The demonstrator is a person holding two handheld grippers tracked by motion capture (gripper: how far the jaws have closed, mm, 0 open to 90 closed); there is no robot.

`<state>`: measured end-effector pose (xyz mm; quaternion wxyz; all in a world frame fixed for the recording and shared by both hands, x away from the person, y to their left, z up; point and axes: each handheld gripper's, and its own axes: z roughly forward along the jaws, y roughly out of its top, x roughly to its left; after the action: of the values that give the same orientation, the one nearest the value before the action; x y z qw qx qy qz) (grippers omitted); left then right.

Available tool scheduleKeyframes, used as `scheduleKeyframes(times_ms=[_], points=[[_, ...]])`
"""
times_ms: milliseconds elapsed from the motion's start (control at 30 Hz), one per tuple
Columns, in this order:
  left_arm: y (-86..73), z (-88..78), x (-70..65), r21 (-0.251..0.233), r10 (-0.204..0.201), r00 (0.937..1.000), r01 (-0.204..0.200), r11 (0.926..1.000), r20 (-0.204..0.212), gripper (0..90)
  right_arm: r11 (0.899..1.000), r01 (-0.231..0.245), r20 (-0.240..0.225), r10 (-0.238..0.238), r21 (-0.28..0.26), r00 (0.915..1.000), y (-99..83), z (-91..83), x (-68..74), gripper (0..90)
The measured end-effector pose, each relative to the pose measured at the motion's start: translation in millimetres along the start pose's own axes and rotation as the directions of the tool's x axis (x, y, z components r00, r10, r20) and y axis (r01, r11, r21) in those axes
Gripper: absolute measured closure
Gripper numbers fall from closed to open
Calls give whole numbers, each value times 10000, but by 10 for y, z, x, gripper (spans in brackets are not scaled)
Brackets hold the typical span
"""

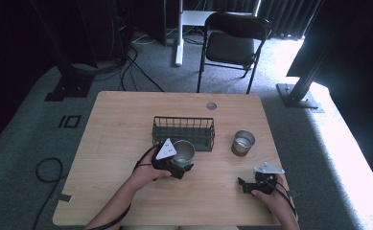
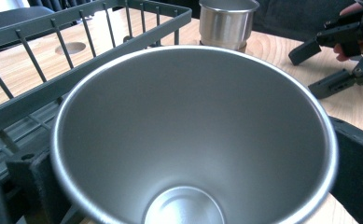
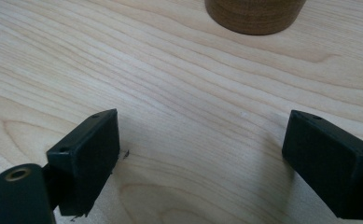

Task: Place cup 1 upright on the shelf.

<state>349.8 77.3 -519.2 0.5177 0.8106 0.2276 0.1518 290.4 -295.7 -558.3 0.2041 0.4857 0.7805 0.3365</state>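
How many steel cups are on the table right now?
2. One steel cup sits in the left claw beside the wire basket; the other cup stands right of the basket.

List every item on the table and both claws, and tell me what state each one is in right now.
Held cup: upright, empty, gripped by the left claw.
Second cup: upright on the table, apart from the rack.
Wire rack: upright, nothing seen inside.
Left claw: shut on the held cup.
Right claw: open, empty, over the table.

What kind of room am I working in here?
Likely a lab or recording studio rather than a kitchen: a wooden table on grey carpet, dark curtains, loose floor cables, and a folding chair.
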Motion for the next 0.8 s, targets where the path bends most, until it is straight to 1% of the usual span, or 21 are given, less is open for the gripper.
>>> scheduleKeyframes(times_ms=[100,133,167,200,233,333,467,533,567,667,733,800], points=[[-2,23,-1,-77,-76,10000,76,9999,4,5,10000,2,-1,-2,-1,10000,0,0,0,108],[-1,25,-1,-95,-82,9999,81,9999,-107,27,10000,7,-1,-7,-3,10000,0,0,-1,108],[0,28,2,-137,-162,9997,159,9998,-178,77,10000,-1,-1,1,1,10000,0,0,0,108],[2,29,4,-172,-195,9995,191,9997,-253,108,10000,3,-1,-3,0,10000,0,0,0,108],[3,31,7,-153,-182,9995,178,9997,-268,128,10000,6,-2,-6,-3,10000,0,0,-1,108],[8,31,0,-140,-109,9994,105,9998,-320,133,10000,-3,-1,3,0,10000,0,0,0,108],[21,20,-28,-64,131,9999,-132,9999,-88,136,10000,-2,0,2,1,10000,0,0,0,108],[26,19,-42,-99,144,9999,-143,9998,69,136,10000,5,2,-5,3,10000,0,0,0,108],[30,19,-46,-107,69,9999,-68,9999,102,136,10000,4,2,-4,1,10000,0,0,0,108],[46,7,-46,-194,64,9999,-62,9998,134,137,10000,3,3,-3,3,10000,0,0,0,108],[61,-10,-60,-270,194,9997,-189,9995,173,137,10000,2,2,-2,3,10000,0,0,0,108],[81,-28,-84,-363,330,9989,-318,9988,338,137,10000,4,3,-4,2,10000,0,0,0,108]])
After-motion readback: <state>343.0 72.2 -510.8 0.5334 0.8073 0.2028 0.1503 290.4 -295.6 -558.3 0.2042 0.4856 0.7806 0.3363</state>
